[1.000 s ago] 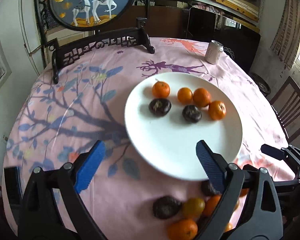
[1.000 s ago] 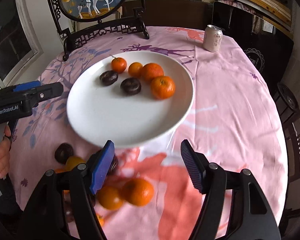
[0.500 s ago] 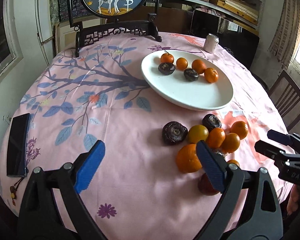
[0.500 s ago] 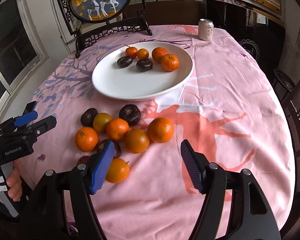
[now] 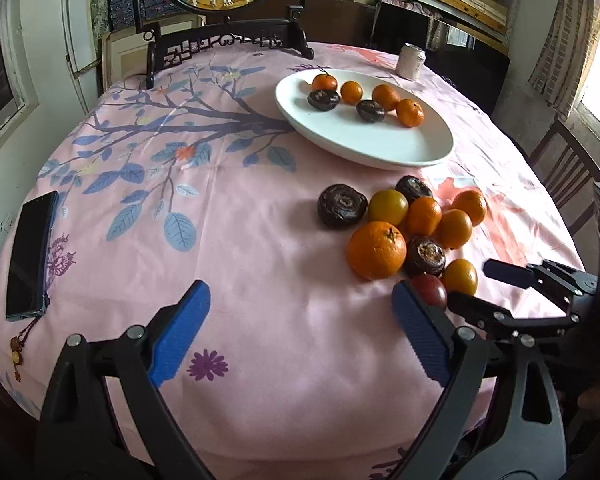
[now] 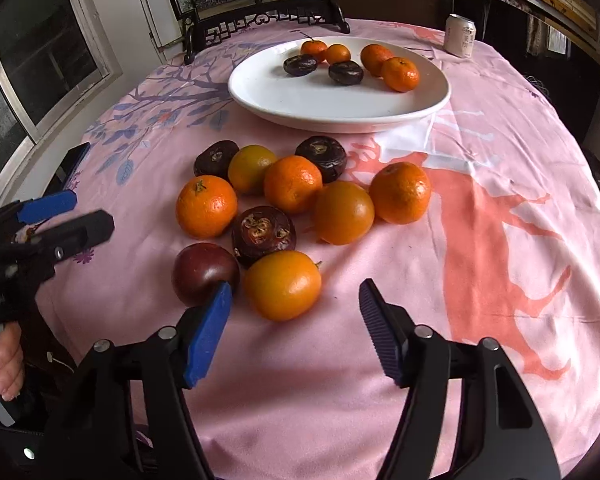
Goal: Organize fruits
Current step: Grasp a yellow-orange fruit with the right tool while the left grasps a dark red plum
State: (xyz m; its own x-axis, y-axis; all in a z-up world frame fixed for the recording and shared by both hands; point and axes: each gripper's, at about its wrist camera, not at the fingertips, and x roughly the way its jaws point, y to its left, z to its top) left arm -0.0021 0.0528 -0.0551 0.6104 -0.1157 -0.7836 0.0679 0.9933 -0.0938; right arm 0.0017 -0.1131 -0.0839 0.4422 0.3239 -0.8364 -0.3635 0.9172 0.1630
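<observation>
A white plate (image 5: 380, 148) (image 6: 300, 104) at the far middle of the table holds several oranges and two dark fruits. Nearer, a loose cluster of oranges (image 5: 377, 250) (image 6: 282, 285) and dark fruits (image 5: 342, 205) (image 6: 263, 234) lies on the pink cloth. My left gripper (image 5: 300, 332) is open and empty, left of and nearer than the cluster. My right gripper (image 6: 294, 332) is open and empty, just in front of the nearest orange; a dark red fruit (image 6: 204, 274) sits by its left finger. The right gripper also shows in the left wrist view (image 5: 492, 292).
A drink can (image 5: 410, 61) (image 6: 460, 36) stands behind the plate. A framed deer screen on a dark stand (image 5: 228, 36) is at the table's back. A phone (image 5: 30, 254) lies at the left edge. A chair (image 5: 568, 168) is at the right.
Both grippers have drawn back from above the plate toward the table's near edge and dropped lower. The loose fruit cluster now lies right in front of them. Both stay open.
</observation>
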